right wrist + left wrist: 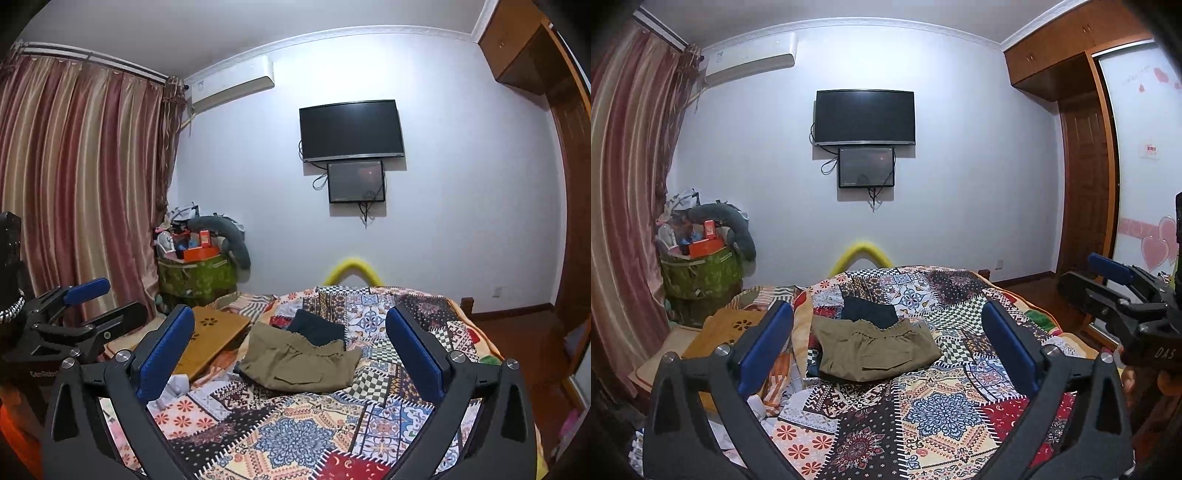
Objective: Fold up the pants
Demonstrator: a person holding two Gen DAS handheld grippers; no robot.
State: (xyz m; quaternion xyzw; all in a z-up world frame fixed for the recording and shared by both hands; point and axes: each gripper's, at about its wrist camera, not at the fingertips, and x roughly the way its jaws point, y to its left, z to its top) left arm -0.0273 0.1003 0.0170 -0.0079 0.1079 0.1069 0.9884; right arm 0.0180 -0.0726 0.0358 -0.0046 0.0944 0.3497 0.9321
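Olive-green pants [877, 349] lie folded in a rough rectangle on the patchwork bed cover [923, 413], with a dark navy garment [870, 312] just behind them. They also show in the right wrist view [301, 363], with the navy garment [317, 328] behind. My left gripper [886, 339] is open and empty, held above the bed short of the pants. My right gripper [290, 345] is open and empty at a similar height. Each gripper shows at the edge of the other's view: the right [1115, 280] and the left [88, 299].
A wooden lap tray [216, 334] lies on the bed's left side, with loose white items [177, 386] beside it. A green bin [197, 275] piled with clutter stands by the curtain [74, 192]. A TV [351, 129] hangs on the far wall. A wardrobe [1086, 173] stands right.
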